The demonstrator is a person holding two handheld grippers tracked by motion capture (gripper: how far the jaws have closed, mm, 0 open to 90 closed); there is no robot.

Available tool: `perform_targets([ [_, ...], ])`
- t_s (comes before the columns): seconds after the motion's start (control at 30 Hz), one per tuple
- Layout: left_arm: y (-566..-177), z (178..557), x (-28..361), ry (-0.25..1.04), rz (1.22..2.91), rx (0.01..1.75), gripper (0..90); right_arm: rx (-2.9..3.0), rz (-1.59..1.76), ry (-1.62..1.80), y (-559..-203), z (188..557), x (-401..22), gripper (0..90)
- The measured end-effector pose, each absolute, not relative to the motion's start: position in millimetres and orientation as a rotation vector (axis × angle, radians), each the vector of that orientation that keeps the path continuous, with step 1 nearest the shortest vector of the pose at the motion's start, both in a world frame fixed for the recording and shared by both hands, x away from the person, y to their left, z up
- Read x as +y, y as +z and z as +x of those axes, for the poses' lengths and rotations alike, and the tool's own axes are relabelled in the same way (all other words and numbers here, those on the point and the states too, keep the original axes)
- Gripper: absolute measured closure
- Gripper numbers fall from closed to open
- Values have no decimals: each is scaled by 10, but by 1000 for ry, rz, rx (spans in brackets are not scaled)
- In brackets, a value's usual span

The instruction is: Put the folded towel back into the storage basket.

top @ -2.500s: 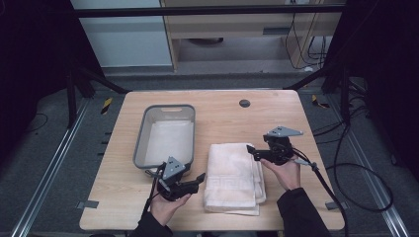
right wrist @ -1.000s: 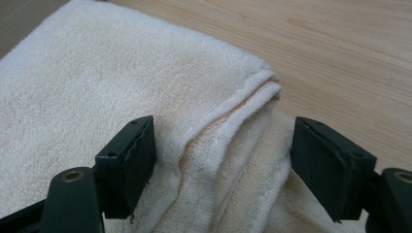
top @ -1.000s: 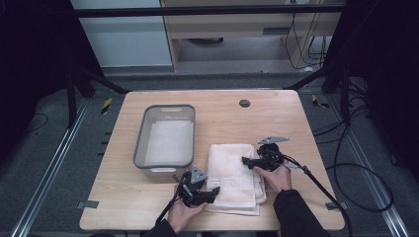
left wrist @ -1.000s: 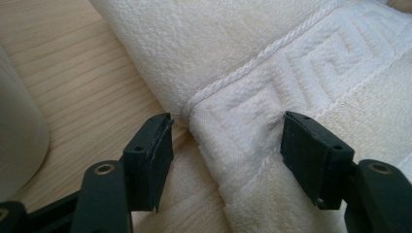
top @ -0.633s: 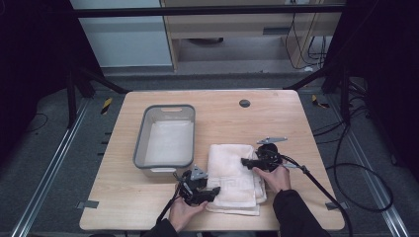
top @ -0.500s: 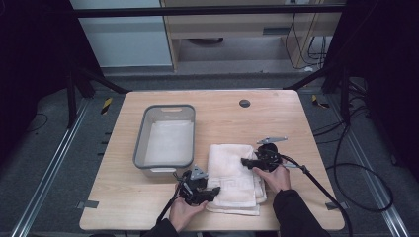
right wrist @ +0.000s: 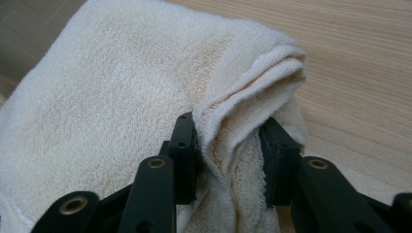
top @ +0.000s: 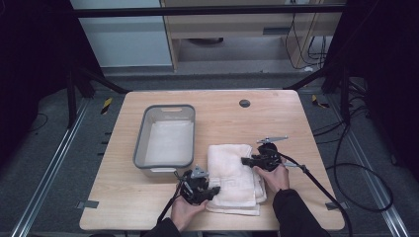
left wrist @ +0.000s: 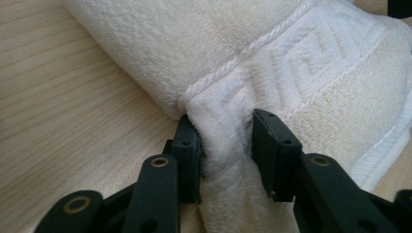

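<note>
Two tongs, left tongs (top: 213, 190) and right tongs (top: 244, 161), are clamped on the folded towel (top: 231, 173); lifting together is probably called for next.

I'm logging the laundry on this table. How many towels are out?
2. One folded towel lies on the table near the person, pinched by the left gripper and right gripper; another towel lines the grey bin.
</note>
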State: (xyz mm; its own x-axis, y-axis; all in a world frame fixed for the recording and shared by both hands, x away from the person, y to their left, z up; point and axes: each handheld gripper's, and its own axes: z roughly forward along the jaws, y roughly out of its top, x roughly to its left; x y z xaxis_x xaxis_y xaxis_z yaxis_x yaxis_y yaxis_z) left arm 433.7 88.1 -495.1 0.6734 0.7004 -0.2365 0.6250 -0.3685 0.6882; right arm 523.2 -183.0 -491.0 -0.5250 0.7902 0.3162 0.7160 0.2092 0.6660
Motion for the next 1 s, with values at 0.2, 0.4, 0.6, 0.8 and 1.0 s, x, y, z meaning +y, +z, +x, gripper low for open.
perform_targets([
  [0.2,-4946,4342,917,101,2067,1024,728,2355,1465,1258,-4861,5217,-1840,688],
  [0.4,-4913,4332,955,92,2038,1000,741,2326,1441,1309,-4736,5165,-1887,689],
  [0.6,-4820,4287,968,121,2027,963,745,2296,1393,1358,-4580,5078,-1927,690],
  [0.8,-4700,4254,1025,147,2004,944,745,2269,1337,1380,-4425,5009,-1896,691],
  [1.0,-4593,4215,1054,176,1990,918,745,2242,1295,1415,-4281,4954,-1890,691],
])
